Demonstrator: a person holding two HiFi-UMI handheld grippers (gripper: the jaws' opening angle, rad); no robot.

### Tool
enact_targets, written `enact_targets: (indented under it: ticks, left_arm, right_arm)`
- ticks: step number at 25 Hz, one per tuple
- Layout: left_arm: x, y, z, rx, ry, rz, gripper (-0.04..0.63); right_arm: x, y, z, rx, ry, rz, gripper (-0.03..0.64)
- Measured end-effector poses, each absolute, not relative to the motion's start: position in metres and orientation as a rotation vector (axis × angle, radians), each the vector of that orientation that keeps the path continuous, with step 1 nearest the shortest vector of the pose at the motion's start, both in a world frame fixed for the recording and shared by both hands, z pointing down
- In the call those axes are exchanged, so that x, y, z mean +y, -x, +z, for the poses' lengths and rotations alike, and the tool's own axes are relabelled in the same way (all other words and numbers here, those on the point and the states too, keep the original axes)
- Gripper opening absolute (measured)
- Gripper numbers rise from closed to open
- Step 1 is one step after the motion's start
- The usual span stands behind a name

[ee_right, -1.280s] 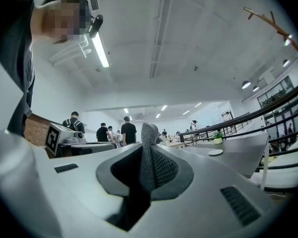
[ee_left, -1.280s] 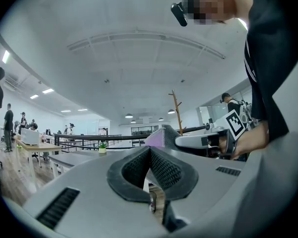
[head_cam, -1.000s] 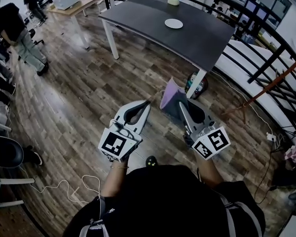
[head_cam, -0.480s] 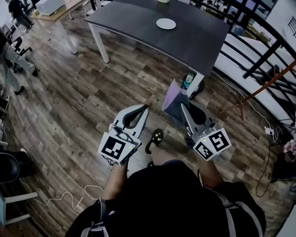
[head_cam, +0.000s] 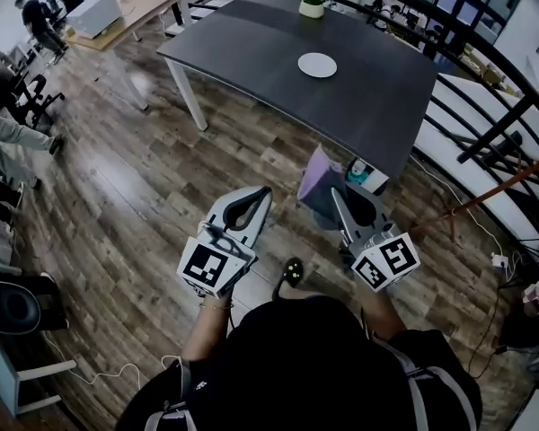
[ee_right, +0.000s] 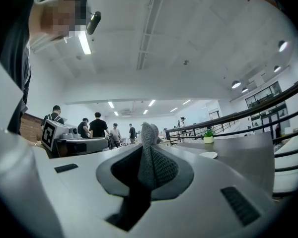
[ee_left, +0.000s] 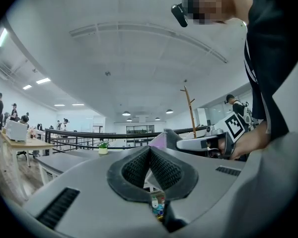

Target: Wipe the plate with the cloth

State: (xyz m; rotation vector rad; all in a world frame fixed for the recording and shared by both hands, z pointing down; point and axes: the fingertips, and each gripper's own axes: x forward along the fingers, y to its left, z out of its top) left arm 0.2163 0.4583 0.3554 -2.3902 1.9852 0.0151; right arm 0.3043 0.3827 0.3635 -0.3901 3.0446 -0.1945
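Plate [head_cam: 317, 65] well inside table [head_cam: 251, 48] edges

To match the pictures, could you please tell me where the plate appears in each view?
Head view: plate on the table, top centre.
Left gripper view: not in it.
Right gripper view: plate right of centre, on the table.
Landmark: the plant on that table.

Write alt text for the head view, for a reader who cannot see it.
Seen from above, a person holds two grippers over a wooden floor: the right gripper clamps a lilac cloth, the left gripper is shut and empty. Ahead stands a dark grey table bearing a white plate and a small potted plant.
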Motion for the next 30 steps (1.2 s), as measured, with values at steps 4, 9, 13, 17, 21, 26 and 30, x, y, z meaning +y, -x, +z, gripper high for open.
enact_targets:
  ticks: [4, 9, 13, 17, 21, 26, 30]
  left_arm:
    - [0.416, -0.202, 0.349, 1.962, 2.398, 0.014, 0.008]
    - [0.377, -0.184, 0.348, 1.971, 2.397, -0.011, 0.008]
    - [0.352, -0.175, 0.349, 1.963, 2.419, -0.024, 0.008]
    - [0.329, -0.179, 0.351, 1.908, 2.458, -0.045, 0.008]
    - [0.311, -0.182, 0.352, 1.859, 2.501, -0.038, 0.008]
    - [0.282, -0.185, 0.361, 1.773, 2.585, -0.058, 0.008]
    - [0.258, -0.177, 0.362, 1.722, 2.617, -0.052, 0.008]
  right_arm:
    - [0.336, -0.291, 0.363, 3.024, 0.430, -0.196, 0.040]
    - [0.294, -0.277, 0.363, 3.013, 0.437, -0.213, 0.040]
    - [0.270, -0.270, 0.364, 3.001, 0.449, -0.222, 0.040]
    - [0.252, -0.276, 0.369, 2.982, 0.498, -0.233, 0.040]
    - [0.240, -0.280, 0.370, 2.971, 0.547, -0.223, 0.040]
    - [0.217, -0.289, 0.375, 2.958, 0.674, -0.245, 0.040]
    - [0.196, -0.289, 0.374, 2.938, 0.754, -0.238, 0.040]
